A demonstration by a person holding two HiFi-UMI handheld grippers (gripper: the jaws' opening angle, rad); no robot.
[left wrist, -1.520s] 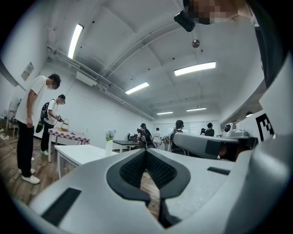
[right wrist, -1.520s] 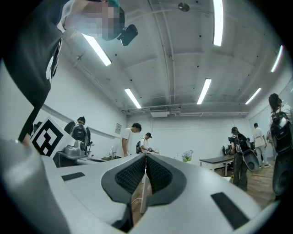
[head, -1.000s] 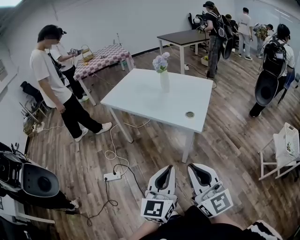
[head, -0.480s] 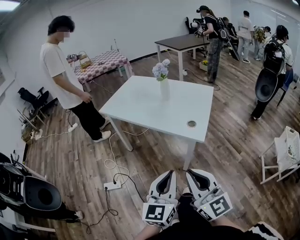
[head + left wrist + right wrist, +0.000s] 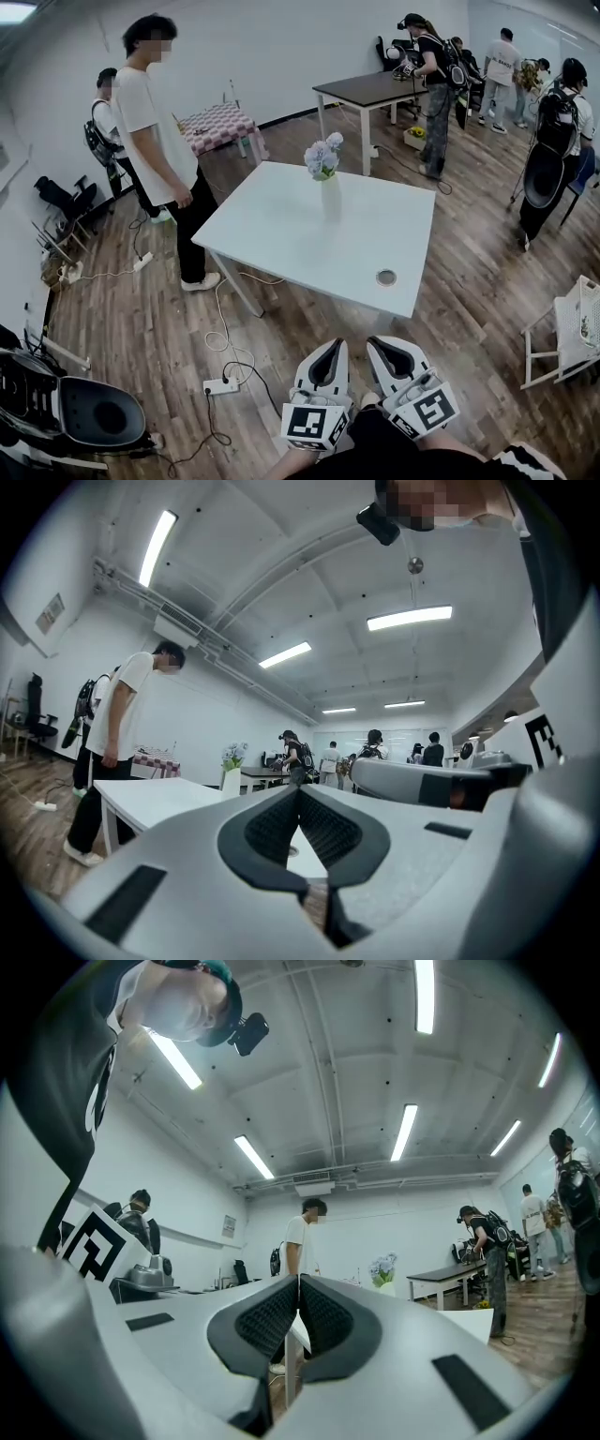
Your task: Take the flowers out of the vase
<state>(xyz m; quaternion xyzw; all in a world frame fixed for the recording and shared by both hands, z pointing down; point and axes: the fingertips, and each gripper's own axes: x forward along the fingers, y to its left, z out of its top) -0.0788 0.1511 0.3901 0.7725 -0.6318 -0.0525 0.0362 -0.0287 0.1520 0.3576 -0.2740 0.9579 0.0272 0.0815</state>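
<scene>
No legible word, brand or number in any view.
Cube on left gripper (image 5: 335, 343): left marker (image 5: 312, 422), black-and-white square, blocky pattern only, no letters.
Cube on right gripper (image 5: 376, 341): right marker (image 5: 433, 409), same kind; part of it also at left edge of right gripper view.
Wall plaque (image 5: 230, 1226): print too small to read.
Panel (image 5: 52, 614) high on wall, left gripper view: possibly notice, blurred, unreadable.

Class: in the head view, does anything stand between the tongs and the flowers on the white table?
Nothing visible does. Only wooden floor and bare white tabletop separate the shut left tongs and right tongs from the pale purple flowers in the white vase; a small round disc sits further right.
</scene>
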